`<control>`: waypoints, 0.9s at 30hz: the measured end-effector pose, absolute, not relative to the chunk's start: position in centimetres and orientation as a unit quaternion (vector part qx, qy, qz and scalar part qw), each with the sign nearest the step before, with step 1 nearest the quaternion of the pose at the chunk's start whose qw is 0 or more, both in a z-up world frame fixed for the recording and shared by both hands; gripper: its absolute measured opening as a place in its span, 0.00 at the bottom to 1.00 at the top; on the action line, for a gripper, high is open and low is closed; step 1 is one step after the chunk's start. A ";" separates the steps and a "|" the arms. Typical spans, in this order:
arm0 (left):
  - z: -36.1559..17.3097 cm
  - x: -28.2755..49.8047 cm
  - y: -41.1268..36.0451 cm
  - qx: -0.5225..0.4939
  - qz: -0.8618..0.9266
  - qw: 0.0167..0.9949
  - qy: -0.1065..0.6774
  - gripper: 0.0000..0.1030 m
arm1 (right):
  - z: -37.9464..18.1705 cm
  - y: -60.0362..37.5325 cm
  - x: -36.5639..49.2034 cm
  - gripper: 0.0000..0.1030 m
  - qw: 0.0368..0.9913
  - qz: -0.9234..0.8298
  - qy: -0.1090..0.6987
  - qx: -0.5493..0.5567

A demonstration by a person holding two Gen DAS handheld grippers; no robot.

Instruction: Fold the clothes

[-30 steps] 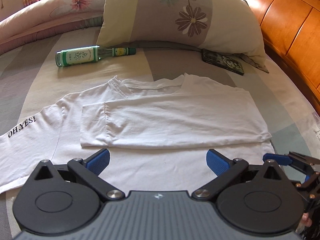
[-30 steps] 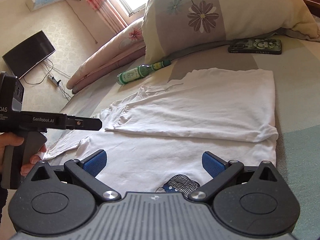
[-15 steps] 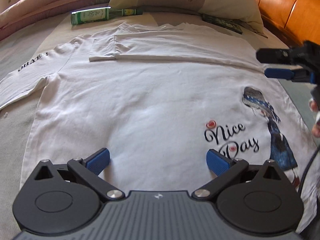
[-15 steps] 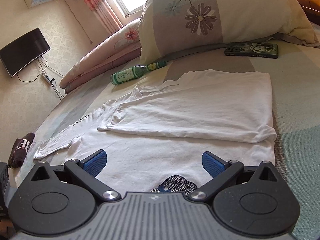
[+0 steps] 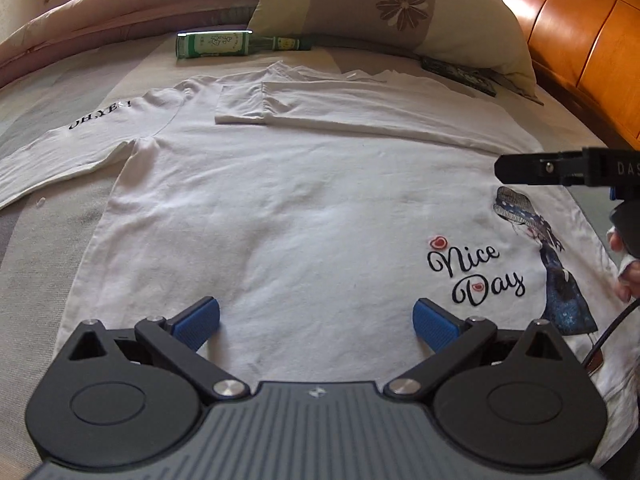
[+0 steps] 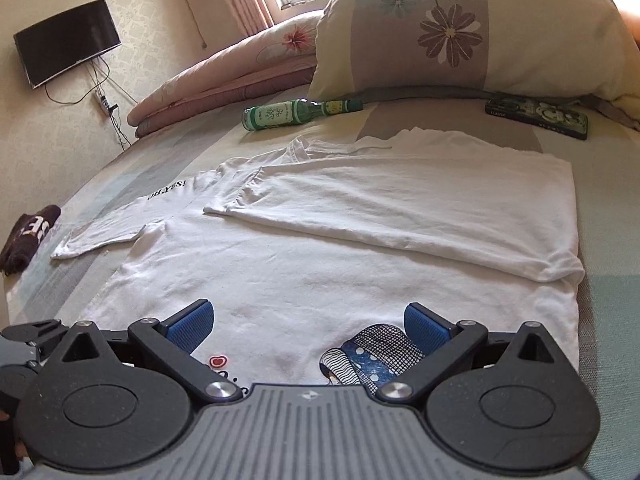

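- While both grippers hover above the bed [image 5: 48,272], a white long-sleeved shirt [image 5: 288,216] lies spread flat across the middle of it, collar toward the head end.
- One side of the shirt, sleeve included, is folded over onto the body, forming a flat band [image 6: 420,208] along the shirt's head-end part.
- Its other sleeve [image 5: 76,144], printed "OH,YES!", stretches out flat toward one side edge of the bed.
- Near the hem, the shirt carries a "Nice Day" print [image 5: 476,276] beside a drawn figure in a hat and blue dress [image 5: 560,280].
- Left gripper [image 5: 316,318]: jaws wide apart, blue pads clear of each other, nothing between them, poised over the plain lower front of the shirt.
- Right gripper [image 6: 310,324]: jaws likewise wide apart and empty, poised over the hem end near the printed hat.
- From the left wrist view, the right gripper's black body shows at the right edge above the print, with fingers of a hand [image 5: 626,276] on its grip.
- A green glass bottle [image 6: 296,113] lies on its side near the head of the bed, just beyond the collar.
- A floral pillow [image 6: 460,32] leans at the head end, with a dark phone [image 6: 538,116] lying flat in front of it.
- A folded pink quilt [image 6: 224,80] sits beside the pillow, and a dark brown garment [image 6: 24,236] lies near the far side edge.
- A wooden headboard [image 5: 580,40] rises behind the pillow.
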State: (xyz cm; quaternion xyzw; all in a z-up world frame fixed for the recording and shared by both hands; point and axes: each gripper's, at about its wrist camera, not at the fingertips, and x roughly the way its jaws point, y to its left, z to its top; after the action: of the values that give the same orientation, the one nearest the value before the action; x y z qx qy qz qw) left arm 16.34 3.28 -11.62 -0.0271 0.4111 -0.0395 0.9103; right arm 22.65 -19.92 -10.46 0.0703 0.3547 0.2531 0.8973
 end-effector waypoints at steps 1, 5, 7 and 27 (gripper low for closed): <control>-11.5 16.5 3.5 -0.027 -0.039 0.911 0.409 0.99 | -10.3 -19.8 22.4 1.00 0.900 0.253 0.349 0.061; -9.9 18.9 5.4 -0.051 -0.025 0.921 0.385 0.99 | -10.3 -19.2 22.1 1.00 0.904 0.256 0.342 0.036; -9.7 20.4 6.3 -0.066 -0.023 0.921 0.384 0.99 | -10.5 -19.1 22.3 1.00 0.902 0.258 0.345 0.033; -10.8 23.6 11.2 -0.138 -0.037 0.906 0.399 0.99 | -11.9 -18.6 23.0 1.00 0.891 0.249 0.380 0.017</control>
State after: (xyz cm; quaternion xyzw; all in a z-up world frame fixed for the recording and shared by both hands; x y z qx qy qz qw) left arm 23.63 11.20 -10.77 -0.1376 0.3988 -0.0372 0.9059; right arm 23.04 -18.64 -11.87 0.0166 0.3799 0.2493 0.8907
